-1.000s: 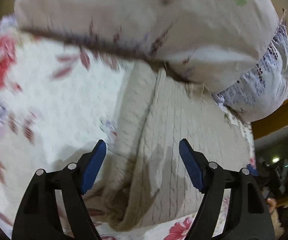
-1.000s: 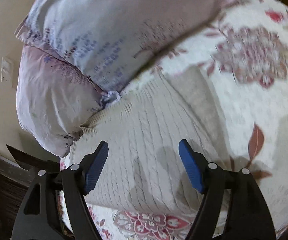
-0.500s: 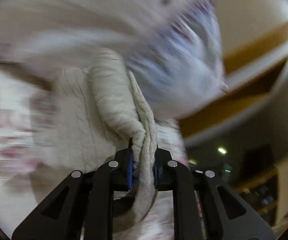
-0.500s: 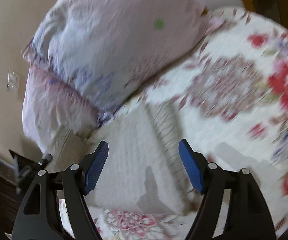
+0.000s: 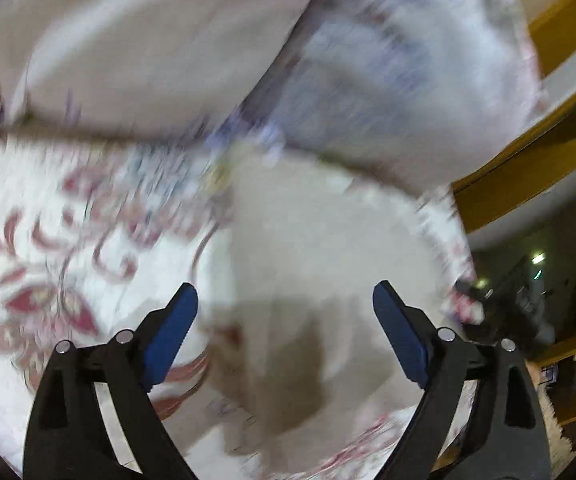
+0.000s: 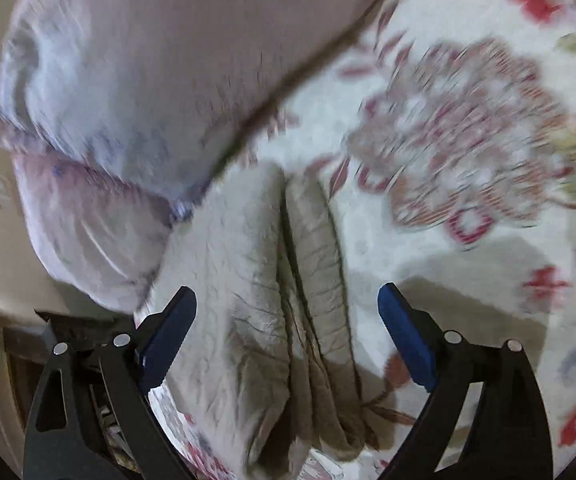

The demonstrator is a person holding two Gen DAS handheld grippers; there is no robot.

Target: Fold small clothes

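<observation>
A cream cable-knit garment [image 6: 256,288] lies folded on the floral bedspread [image 6: 468,152], with a rolled fold running down its middle. It also shows, blurred, in the left wrist view [image 5: 320,264]. My left gripper [image 5: 286,336] is open and empty just above the garment. My right gripper [image 6: 288,340] is open and empty, with its fingers on either side of the garment's folded ridge.
Two pale printed pillows [image 6: 136,92] lie stacked just behind the garment and show in the left wrist view [image 5: 388,64] too. The bed's edge and a wooden frame [image 5: 528,176] are at the right of the left wrist view, with a dark room beyond.
My left gripper shut on a fold of the garment half a second ago and has now let go and opened. The garment now lies with a rolled fold. The right gripper stayed open.
</observation>
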